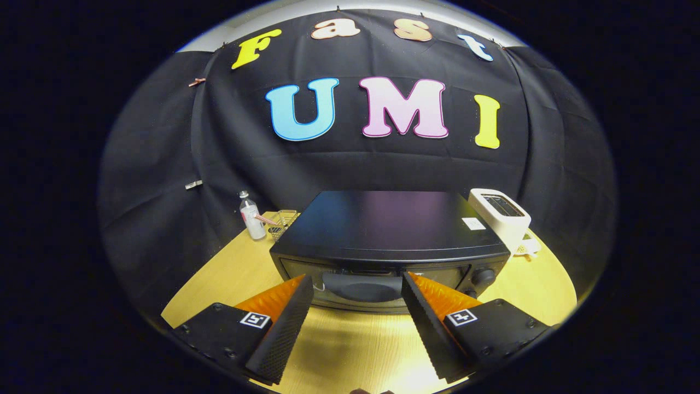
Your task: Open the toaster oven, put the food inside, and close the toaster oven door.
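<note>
Nearest to us, our claw [358, 282] stands wide apart and holds nothing; each finger is a wedge-shaped slab with a finely dimpled inner face and ribbed outer side, mounted on a flat block that carries a small square marker. Between the fingers we see bare surface [350, 345], a pale wood-grain top with a rounded edge and a soft sheen.

Just ahead of the fingertips sits the toaster oven [389, 241], a low, boxy appliance with a smooth, dark, faintly reflective top and rounded front corners. Its door [377, 279] is shut, a glazed panel with a broad curved handle [362, 285] across the middle, lying right in the gap between our two fingertips. We cannot tell whether the tips touch the door. A round knob [483, 276] sits at the right end of the front, just beyond the right finger, and a small pale sticker [473, 223] lies on the top near its right rear corner.

Beyond the oven on the right stands a white slot toaster [500, 216], glossy and rounded, with a small pale thing [526, 249] at its base that is too small for us to identify. On the left, behind the oven's corner, a clear bottle [252, 217] stands upright beside a wire basket [284, 221].
</note>
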